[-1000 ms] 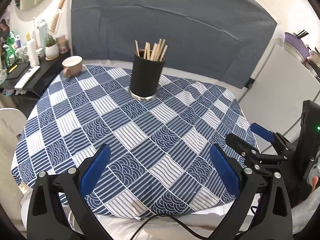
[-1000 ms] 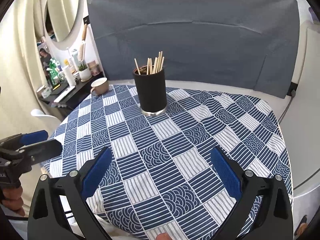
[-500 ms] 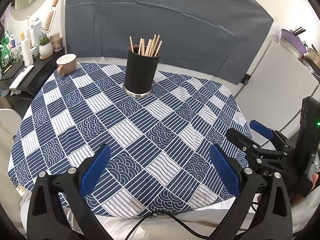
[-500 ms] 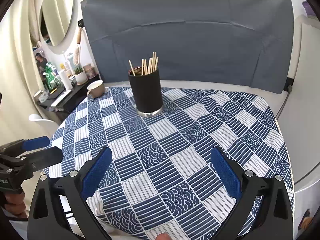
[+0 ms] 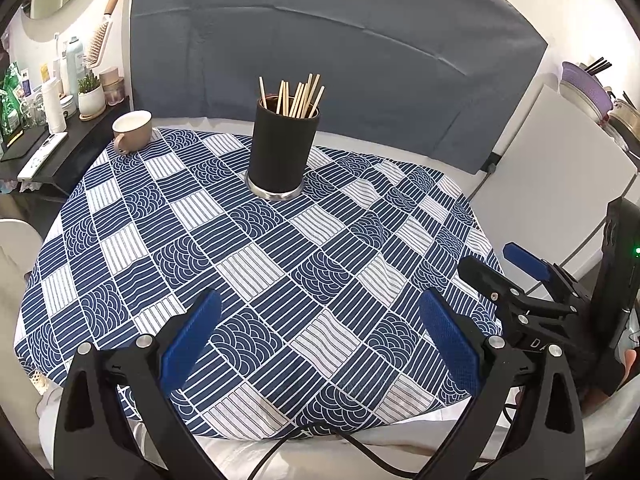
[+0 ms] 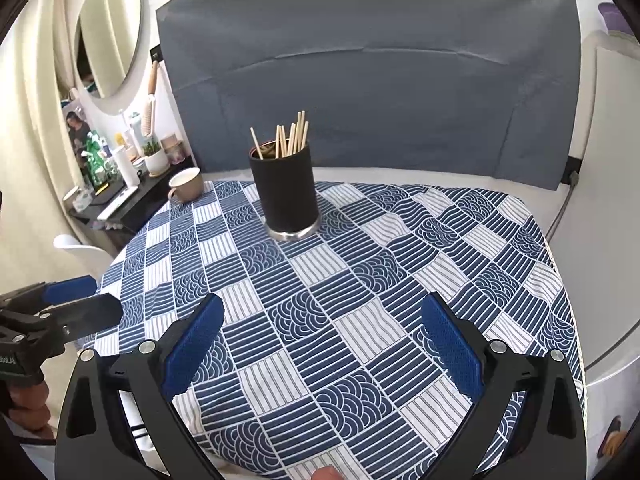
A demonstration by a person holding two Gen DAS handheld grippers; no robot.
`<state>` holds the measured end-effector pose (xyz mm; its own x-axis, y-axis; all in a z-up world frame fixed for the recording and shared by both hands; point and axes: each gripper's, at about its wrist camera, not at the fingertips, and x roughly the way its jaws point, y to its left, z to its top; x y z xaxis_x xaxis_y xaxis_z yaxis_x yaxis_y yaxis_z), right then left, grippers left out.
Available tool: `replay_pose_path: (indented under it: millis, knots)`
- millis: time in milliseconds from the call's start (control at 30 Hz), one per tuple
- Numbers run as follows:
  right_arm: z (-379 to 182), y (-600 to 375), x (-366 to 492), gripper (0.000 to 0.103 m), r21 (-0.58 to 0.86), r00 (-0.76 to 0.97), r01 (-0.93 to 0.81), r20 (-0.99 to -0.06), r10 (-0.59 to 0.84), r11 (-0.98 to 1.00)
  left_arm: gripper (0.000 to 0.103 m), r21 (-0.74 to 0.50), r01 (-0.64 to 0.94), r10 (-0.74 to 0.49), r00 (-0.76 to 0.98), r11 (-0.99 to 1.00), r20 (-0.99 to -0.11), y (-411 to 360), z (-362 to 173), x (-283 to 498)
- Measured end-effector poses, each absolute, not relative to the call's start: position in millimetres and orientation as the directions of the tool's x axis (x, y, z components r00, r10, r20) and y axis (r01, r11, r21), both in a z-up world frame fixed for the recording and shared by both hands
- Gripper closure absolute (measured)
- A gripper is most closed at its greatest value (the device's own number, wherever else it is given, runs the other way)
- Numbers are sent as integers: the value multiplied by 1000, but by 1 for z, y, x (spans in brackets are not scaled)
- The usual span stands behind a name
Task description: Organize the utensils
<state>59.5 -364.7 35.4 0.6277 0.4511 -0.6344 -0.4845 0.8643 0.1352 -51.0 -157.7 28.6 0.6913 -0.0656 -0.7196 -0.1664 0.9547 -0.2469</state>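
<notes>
chopsticks (image 5: 297, 95) upright in black holder (image 5: 282, 148), far beyond both grippers' parted, empty jaws.

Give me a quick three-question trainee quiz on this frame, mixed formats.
1. True or false: the wooden chopsticks stand upright inside the black holder.
2. What sits at the far left edge of the tablecloth? A) a bowl B) a beige mug C) a spoon
3. Fill in: both the left tongs and the right tongs are ____ and hold nothing.

Key: 1 true; 2 B, the beige mug; 3 open.
</notes>
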Motion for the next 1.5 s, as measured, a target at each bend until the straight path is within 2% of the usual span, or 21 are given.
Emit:
replay_pose_path:
  millis: [900,1500]
  knots:
    - [29,-362,66,8,174,591,-502,-647,483,847,6,-240,-181,-63,661,954,-748,-157,24,-49]
    - [39,-368,54,8,143,637,-485,-618,461,863,6,-242,-171,-59,690,955,-721,-158,30,-58]
